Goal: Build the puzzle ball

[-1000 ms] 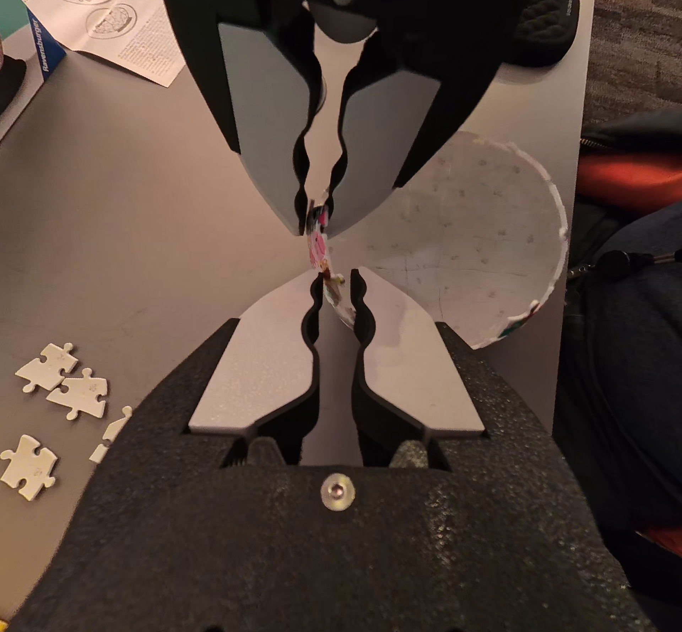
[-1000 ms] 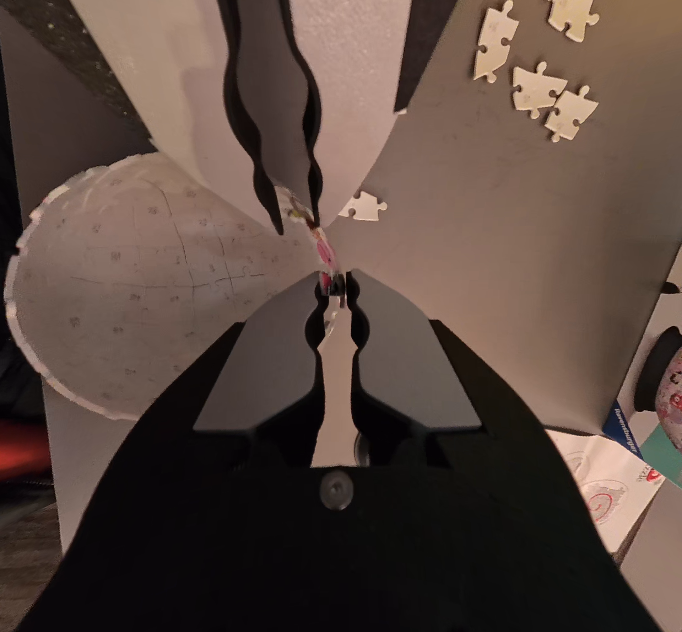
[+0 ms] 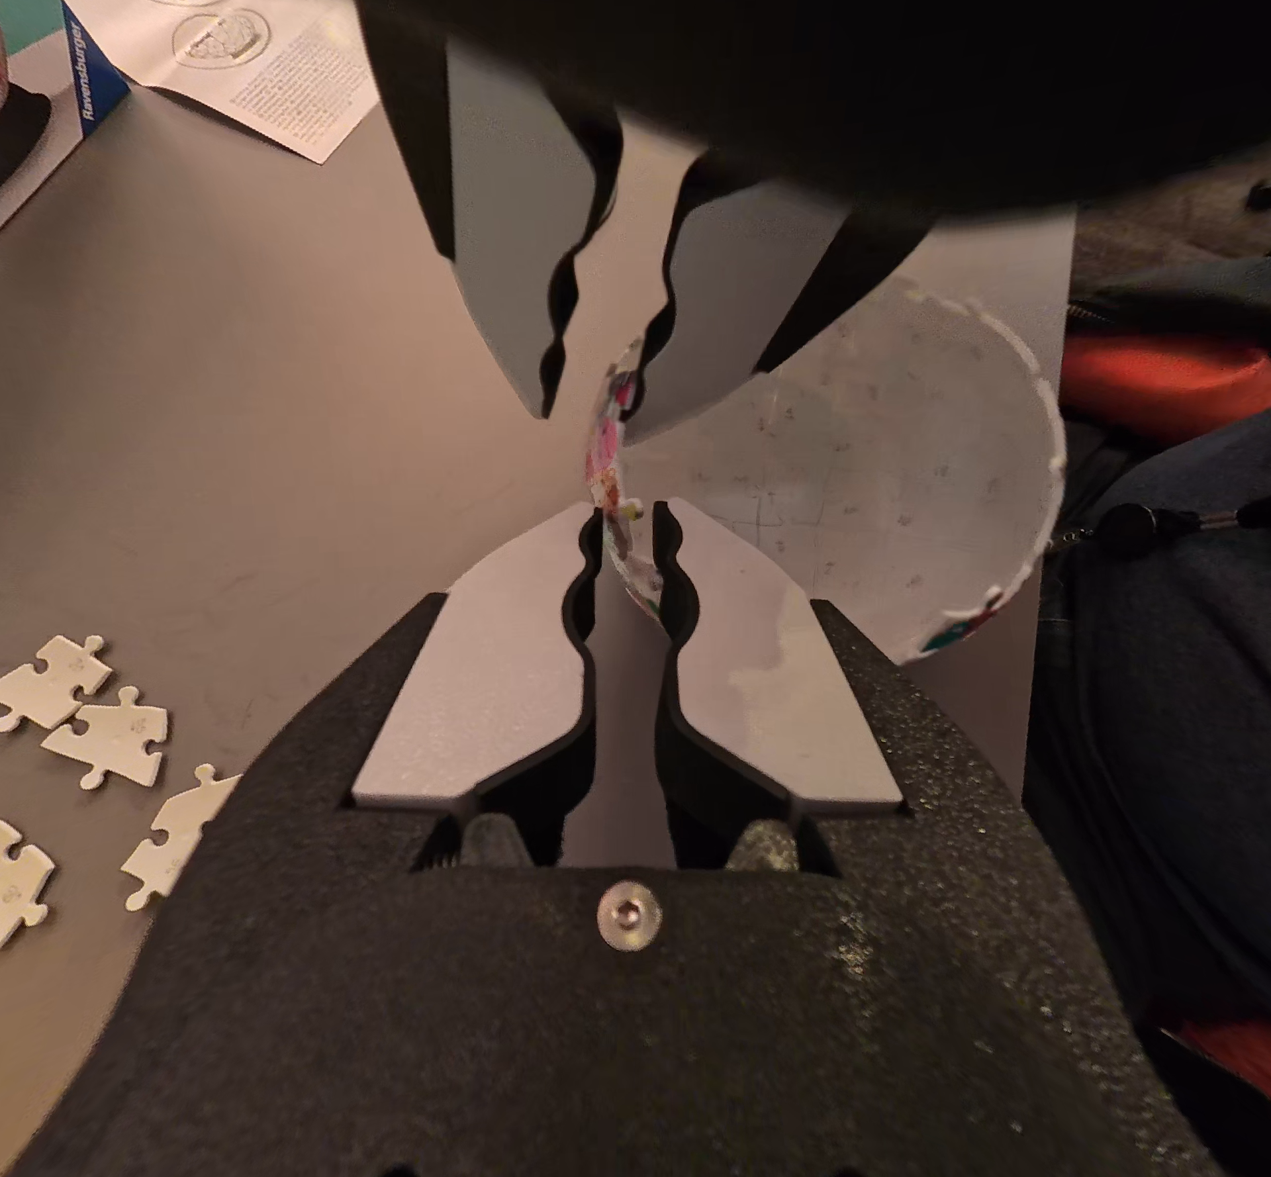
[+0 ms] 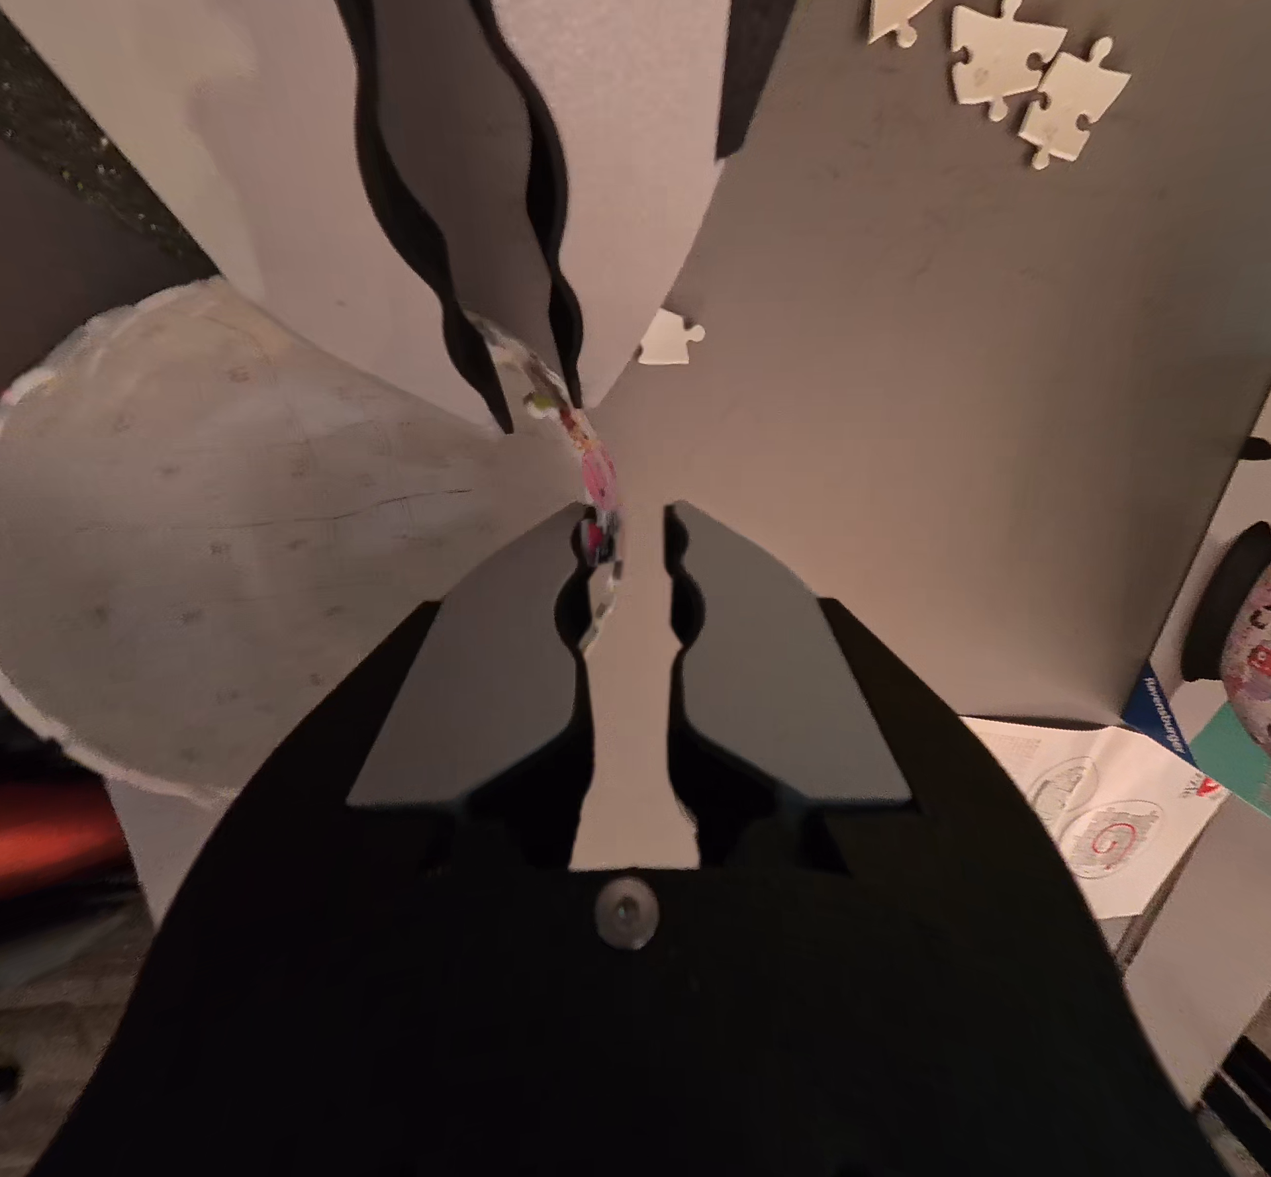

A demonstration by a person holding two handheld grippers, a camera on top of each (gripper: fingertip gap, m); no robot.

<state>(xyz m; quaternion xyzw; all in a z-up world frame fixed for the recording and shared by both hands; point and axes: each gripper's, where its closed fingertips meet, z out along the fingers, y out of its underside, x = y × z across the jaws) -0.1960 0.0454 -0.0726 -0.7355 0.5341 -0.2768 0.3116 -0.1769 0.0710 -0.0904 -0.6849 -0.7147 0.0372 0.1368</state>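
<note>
The half-built puzzle ball (image 3: 860, 490) is a white bowl-shaped shell with its hollow inside facing me and a coloured printed rim (image 3: 605, 456). My left gripper (image 3: 626, 511) is shut on that rim from below. My right gripper (image 3: 588, 425) comes in from above with its jaws parted around the same rim, which lies against one finger only. In the right wrist view the shell (image 4: 241, 525) is at the left. There the right gripper (image 4: 626, 510) stands open and the left gripper (image 4: 540, 411) pinches the rim.
Several loose white pieces (image 3: 103, 731) lie face down on the grey table (image 3: 241, 387) at the lower left. The puzzle box (image 3: 75, 78) and a leaflet (image 3: 241, 23) are at the far left. The table edge runs at the right, beside dark clothing (image 3: 1169, 731). About 4 cm separates my left fingertips from my right.
My right gripper was shut on the rim and has now opened, letting go. Both grippers have drawn closer together. The left gripper still holds the shell.
</note>
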